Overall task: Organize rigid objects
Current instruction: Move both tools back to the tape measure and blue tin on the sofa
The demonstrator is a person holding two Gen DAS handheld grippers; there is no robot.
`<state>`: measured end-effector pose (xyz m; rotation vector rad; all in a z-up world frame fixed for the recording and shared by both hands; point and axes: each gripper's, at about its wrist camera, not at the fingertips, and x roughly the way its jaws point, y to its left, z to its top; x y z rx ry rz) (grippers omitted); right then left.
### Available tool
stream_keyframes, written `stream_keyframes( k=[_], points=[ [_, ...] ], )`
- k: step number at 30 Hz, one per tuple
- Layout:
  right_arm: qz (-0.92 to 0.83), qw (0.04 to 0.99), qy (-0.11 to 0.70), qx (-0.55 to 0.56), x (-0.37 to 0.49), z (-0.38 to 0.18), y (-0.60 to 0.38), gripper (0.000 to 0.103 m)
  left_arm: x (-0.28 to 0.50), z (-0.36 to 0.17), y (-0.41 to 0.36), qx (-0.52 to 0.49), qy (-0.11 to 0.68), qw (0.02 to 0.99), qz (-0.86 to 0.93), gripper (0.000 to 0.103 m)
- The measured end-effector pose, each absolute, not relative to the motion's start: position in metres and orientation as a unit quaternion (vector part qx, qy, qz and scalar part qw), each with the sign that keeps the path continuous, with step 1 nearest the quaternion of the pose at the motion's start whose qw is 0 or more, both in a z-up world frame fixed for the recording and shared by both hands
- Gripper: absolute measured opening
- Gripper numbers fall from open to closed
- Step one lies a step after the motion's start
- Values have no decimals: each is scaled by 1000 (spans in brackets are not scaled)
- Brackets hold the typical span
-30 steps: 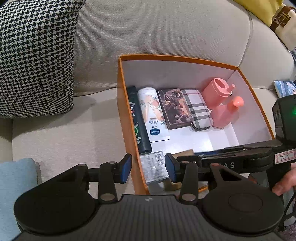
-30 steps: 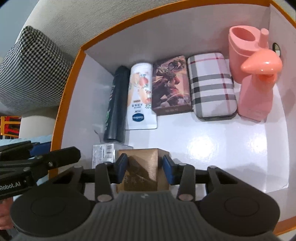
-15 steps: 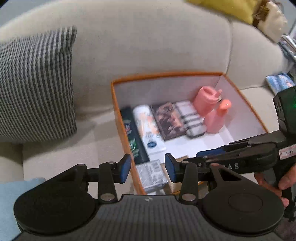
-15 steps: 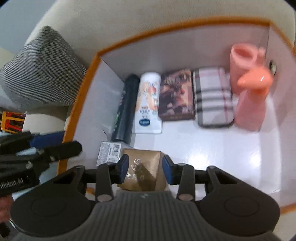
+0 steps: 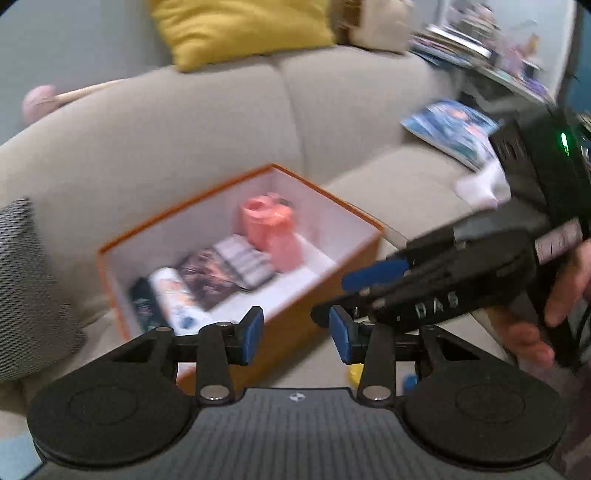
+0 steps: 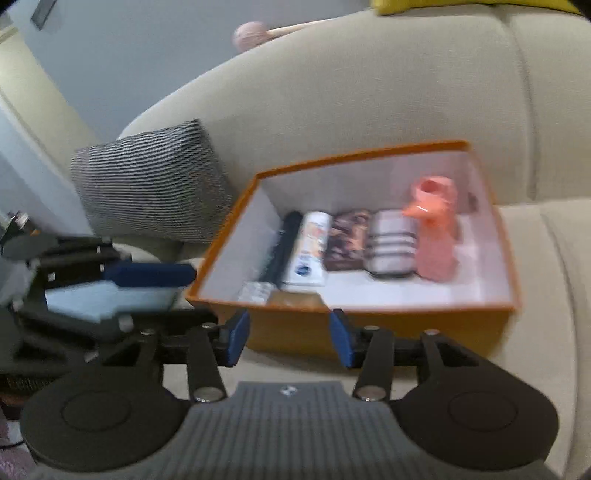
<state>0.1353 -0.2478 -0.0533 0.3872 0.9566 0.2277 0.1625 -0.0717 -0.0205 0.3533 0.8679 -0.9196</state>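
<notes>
An orange box (image 6: 406,326) with a white inside sits on the beige sofa. Along its back lie a dark bottle (image 6: 280,247), a white tube (image 6: 310,247), a picture box (image 6: 347,240) and a plaid case (image 6: 391,243). Two pink bottles (image 6: 436,240) stand at the right. A brown carton (image 6: 295,299) and a small barcode packet (image 6: 255,291) lie by the front wall. My right gripper (image 6: 288,338) hovers before that wall, jaws opening, nothing between them. My left gripper (image 5: 295,332) is open and empty above the box's near corner (image 5: 295,332).
A houndstooth cushion (image 6: 147,181) leans left of the box. A yellow cushion (image 5: 236,26) and a pink-headed stick (image 6: 255,35) rest on the sofa back. A magazine (image 5: 450,129) lies on the right seat. A hand (image 5: 532,332) holds the right gripper.
Both grippers have pulled back and up out of the box. The right one has let go of the brown carton, which stays by the front wall. The left view has rolled.
</notes>
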Motion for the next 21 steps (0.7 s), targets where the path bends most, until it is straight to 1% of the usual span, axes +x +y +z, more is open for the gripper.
stream_keyframes(
  k=[6,7,8,10,12,14,21],
  points=[
    [55,838,508,191,92,-83,-264,54,127,-52,-96,218,417,756,-454,49],
    [48,833,516,193,84,-89,-266,54,123,-57,-98,220,423,753,-454,49],
    [38,828,525,195,77,-95,-268,54,120,-62,-101,219,430,748,-456,52],
    [18,818,541,195,66,-110,-270,54,119,-77,-106,207,467,726,-459,53],
    [10,807,559,193,54,-123,-273,54,121,-92,-113,199,527,689,-457,53],
    [-1,799,571,191,44,-136,-275,54,120,-105,-116,188,560,669,-451,53],
    [-8,765,604,224,27,-170,-285,54,105,-125,-130,242,565,646,-453,53]
  ],
)
